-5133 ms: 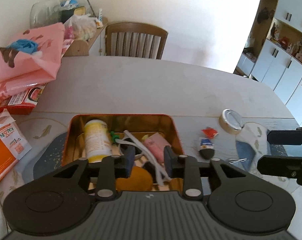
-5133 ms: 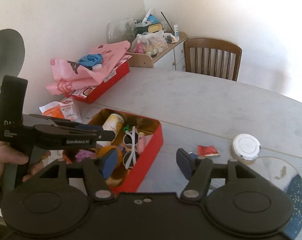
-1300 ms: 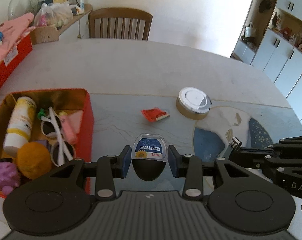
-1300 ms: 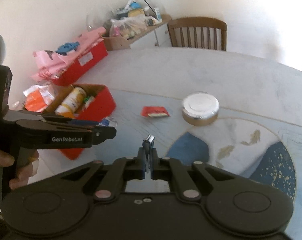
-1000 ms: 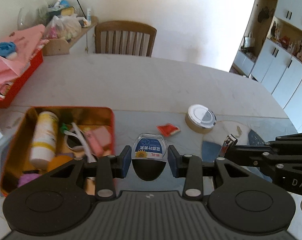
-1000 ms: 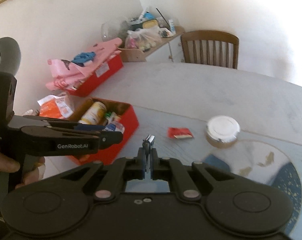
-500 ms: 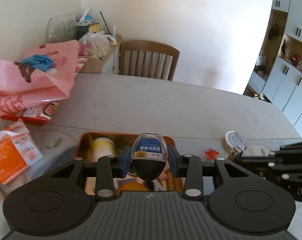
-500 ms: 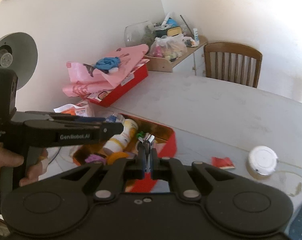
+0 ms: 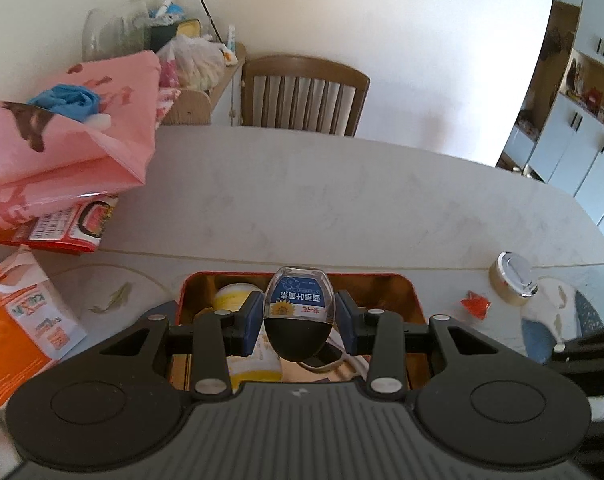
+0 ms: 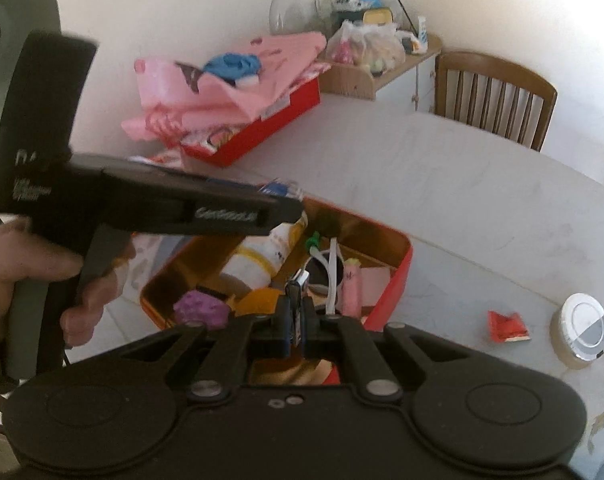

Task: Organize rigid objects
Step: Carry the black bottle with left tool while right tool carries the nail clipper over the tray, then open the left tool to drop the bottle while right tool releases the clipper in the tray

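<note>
My left gripper point(image 9: 299, 316) is shut on a small clear container with a blue label and black cap point(image 9: 299, 303), held above the open red tin box point(image 9: 410, 286). In the right wrist view my right gripper point(image 10: 297, 322) is shut on a small metal nail clipper point(image 10: 300, 280), also over the red tin box point(image 10: 398, 276). The box holds a yellow-and-white bottle point(image 10: 263, 258), a purple lump point(image 10: 201, 307), white-framed sunglasses point(image 10: 330, 272) and a pink item point(image 10: 352, 284). The left gripper point(image 10: 277, 200), held by a hand point(image 10: 81, 280), reaches over the box's far side.
A red packet point(image 10: 506, 325) and a round tin with a silver lid point(image 10: 582, 326) lie on the table right of the box. A pink bag on a red box point(image 9: 61, 160) and an orange packet point(image 9: 17, 320) sit left. A wooden chair point(image 9: 302, 96) stands beyond the table.
Both grippers have moved left from the table's right part to over the red tin box, each keeping its object. The round tin and red packet have slid to the right of view.
</note>
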A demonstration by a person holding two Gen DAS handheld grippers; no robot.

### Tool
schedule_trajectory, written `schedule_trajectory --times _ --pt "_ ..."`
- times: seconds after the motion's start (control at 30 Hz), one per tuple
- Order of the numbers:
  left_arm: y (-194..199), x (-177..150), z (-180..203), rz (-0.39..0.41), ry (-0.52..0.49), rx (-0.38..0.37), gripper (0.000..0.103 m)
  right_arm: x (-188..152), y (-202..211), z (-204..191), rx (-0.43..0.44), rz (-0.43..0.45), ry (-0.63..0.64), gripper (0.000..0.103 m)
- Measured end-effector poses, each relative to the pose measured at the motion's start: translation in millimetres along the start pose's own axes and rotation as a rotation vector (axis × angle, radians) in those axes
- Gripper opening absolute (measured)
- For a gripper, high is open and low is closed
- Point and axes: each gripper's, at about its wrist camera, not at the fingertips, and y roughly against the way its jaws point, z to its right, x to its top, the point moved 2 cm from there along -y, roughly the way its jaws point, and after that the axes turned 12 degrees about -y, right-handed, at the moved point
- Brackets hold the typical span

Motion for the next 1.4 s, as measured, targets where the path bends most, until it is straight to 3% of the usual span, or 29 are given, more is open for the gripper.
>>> schedule_trajectory --times 0.4,0.8,0.93,1.4 --pt "-40.4 -4.0 8.7 -0.069 -0.057 -0.052 0.038 -5.3 -37.8 -0.3 -0.038 -0.102 -0.019 0.003" --pt "-61.8 -12.4 7.7 -0.131 -0.044 -0.075 0.038 -4.8 -56.7 1.7 -0.065 -0.119 -0.009 0.003" --pt "-63.9 -12.2 4.0 -0.139 -0.024 -0.079 0.038 -6.4 -52.4 2.5 -0.068 -0.111 -0.014 0.014" --pt "-47.6 -10.3 -3.3 -0.133 0.029 -0.068 0.039 -9.9 -6.1 12.8 -0.007 -0.041 -0.089 0.025"
